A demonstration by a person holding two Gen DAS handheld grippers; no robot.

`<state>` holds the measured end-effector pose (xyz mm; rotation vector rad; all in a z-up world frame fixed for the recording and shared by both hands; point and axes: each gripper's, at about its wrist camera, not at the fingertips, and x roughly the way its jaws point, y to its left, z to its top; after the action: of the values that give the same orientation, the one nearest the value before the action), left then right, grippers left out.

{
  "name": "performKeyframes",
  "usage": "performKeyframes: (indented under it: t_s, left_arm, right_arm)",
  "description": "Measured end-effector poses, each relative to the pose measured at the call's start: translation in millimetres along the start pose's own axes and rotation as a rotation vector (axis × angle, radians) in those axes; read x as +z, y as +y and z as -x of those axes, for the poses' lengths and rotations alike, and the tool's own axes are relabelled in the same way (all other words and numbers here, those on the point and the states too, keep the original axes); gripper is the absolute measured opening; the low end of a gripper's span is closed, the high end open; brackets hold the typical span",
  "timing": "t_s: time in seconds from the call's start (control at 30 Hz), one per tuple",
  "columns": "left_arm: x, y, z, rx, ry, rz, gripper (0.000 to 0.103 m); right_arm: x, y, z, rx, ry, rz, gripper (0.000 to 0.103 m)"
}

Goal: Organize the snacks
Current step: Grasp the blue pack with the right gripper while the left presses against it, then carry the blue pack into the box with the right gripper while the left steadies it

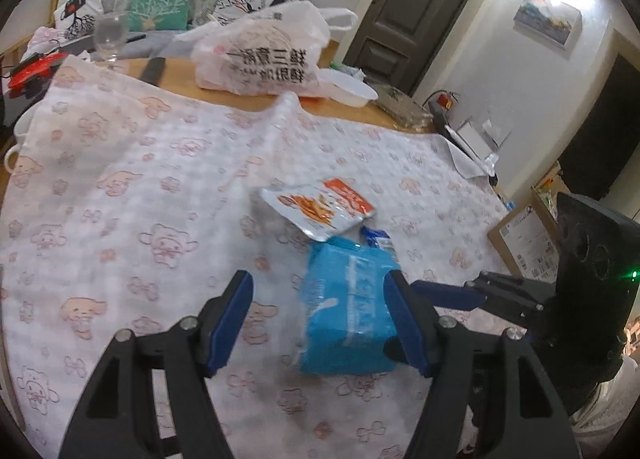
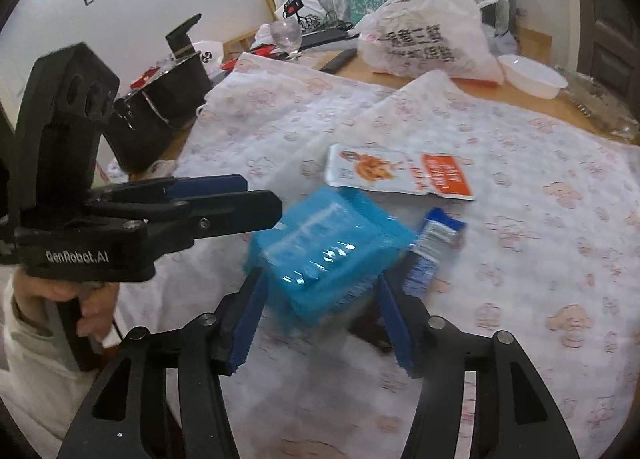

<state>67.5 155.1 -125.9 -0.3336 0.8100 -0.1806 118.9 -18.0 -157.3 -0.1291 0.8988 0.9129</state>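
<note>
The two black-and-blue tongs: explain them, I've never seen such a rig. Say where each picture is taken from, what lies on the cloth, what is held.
They are hand-held grasping tools, one per hand, each with a camera looking along its fingers. One picture comes from the left tool, the other from the right tool. On the patterned cloth lie an orange-and-white pouch and a small blue wrapper. The right tool appears to grip the blue packet; the left tool is open.
</note>
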Motion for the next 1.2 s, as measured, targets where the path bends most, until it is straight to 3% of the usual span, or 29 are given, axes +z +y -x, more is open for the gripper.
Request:
performKeyframes:
  t_s: [0.13,0.33,0.57,0.9,1.1,1.17,1.2]
  left_arm:
    - [-1.3,8.9,5.8,-0.007,-0.02,0.005,0.064]
    - [-1.7,25.8,5.2,0.007,-0.023,0.029,0.064]
    - [-4.4,33.5,3.1,0.034,-0.027,0.051,0.064]
    - [-7.3,31.3,0.8,0.037,-0.022,0.053,0.064]
    - [-7.3,31.2,0.2,0.036,-0.021,0.054,0.064]
    - [-7.4,30.6,0.1,0.032,-0.02,0.054,0.064]
    - [-7.3,30.2,-0.2,0.027,-0.019,0.054,0.064]
  right_arm:
    - [8.5,11.2,-18.5,-0.059,0.01,0.012,0.069]
    - [26.0,19.2,-44.3,-0.078,0.005,0.038,0.084]
    - [32.6,27.6,-61.8,-0.127,0.0,0.078,0.084]
    - [15.9,12.6,-38.2,-0.189,0.036,0.13,0.084]
    - [22.8,15.3,-43.1,-0.093,0.023,0.08,0.084]
    - [23.9,16.9,-49.3,-0.127,0.031,0.087,0.075]
    - [23.0,17.5,-51.1,-0.146,0.038,0.098,0.066]
